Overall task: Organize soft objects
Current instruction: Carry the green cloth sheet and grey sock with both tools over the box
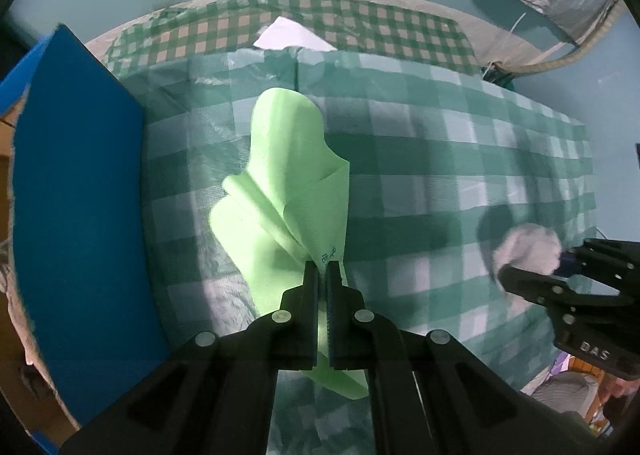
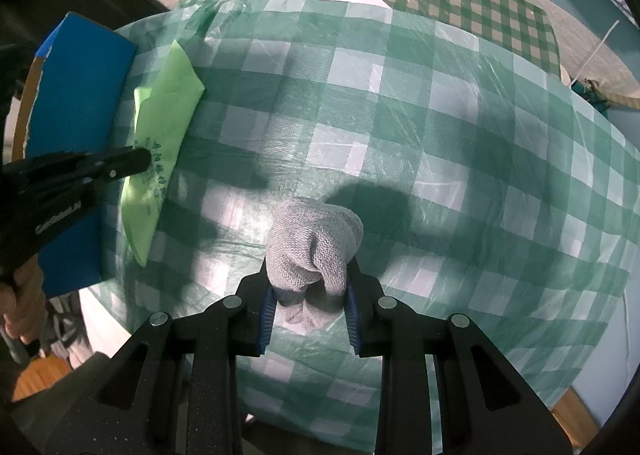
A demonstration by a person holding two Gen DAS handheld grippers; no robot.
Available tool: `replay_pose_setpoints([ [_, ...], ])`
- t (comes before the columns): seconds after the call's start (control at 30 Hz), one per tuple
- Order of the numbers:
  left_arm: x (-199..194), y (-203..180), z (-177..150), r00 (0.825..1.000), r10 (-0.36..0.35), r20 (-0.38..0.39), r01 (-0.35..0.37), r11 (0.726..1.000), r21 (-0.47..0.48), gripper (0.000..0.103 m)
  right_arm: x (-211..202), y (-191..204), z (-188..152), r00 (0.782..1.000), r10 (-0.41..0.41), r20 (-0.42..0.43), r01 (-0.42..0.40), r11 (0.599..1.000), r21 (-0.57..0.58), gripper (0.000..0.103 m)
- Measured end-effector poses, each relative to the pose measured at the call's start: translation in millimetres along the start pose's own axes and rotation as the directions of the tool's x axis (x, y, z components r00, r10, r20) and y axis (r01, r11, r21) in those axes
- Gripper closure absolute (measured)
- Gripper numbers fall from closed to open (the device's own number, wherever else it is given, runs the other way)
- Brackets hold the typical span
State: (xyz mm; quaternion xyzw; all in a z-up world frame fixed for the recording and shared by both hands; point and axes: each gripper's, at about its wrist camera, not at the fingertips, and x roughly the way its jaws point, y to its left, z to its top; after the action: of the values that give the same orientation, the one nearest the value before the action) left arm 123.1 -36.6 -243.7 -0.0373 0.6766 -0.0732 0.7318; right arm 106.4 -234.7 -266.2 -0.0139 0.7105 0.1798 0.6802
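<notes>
Two soft things are in our grip, one per gripper. Our left gripper (image 1: 323, 269) has its jaws pressed almost together on the light green cloth (image 1: 284, 191), pinching a thin edge of it near some small dark printed characters; from that pinch the cloth rises in loose folds to a rounded peak and also hangs below the jaws, smooth and matte, with a sharp crease running down its middle. In the right wrist view the same green cloth (image 2: 160, 135) shows as a long folded shape just beside the blue box, with a line of dark print along its lower half, and the left gripper (image 2: 138, 163) comes in from the side onto it. Our right gripper (image 2: 310, 297) has its jaws closed partway on the grey knitted item (image 2: 316, 251), which bulges up between the blue pads (image 2: 267, 311); it is a bunched, rounded lump of ribbed knit, pale grey with a fold tucked down its front, and we cannot tell what garment it is. From the left wrist view the grey knitted item (image 1: 528, 251) shows as a blurred pale ball at the tip of the right gripper (image 1: 560, 275), well apart from the green cloth. Both things sit over the green-and-white checked cover (image 2: 440, 175), glossy and wrinkled, on the worktop. A blue box (image 1: 80, 195) stands at the left edge of that cover, and a white sheet (image 1: 292, 37) lies at its far side, on a smaller-checked cloth (image 1: 360, 23).
</notes>
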Motion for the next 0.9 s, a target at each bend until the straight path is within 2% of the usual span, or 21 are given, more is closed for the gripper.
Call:
replay_pose_setpoints([
  [0.3,-36,-11,-13,0.998,-0.022,0.052,0.02,0.999,0.038,0.1,-15,5,-5,1.0,-0.012,0.026,0.013,1.0,-0.027,0.076],
  [0.57,-70,-17,-26,0.995,-0.032,0.096,0.024,0.997,0.079,0.1,-46,21,-3,0.998,-0.032,0.06,0.037,0.997,-0.072,0.076],
  [0.9,-105,-24,-37,0.989,-0.021,0.144,0.005,0.994,0.112,0.1,-81,43,-3,0.994,-0.021,0.105,0.033,0.993,-0.113,0.076],
])
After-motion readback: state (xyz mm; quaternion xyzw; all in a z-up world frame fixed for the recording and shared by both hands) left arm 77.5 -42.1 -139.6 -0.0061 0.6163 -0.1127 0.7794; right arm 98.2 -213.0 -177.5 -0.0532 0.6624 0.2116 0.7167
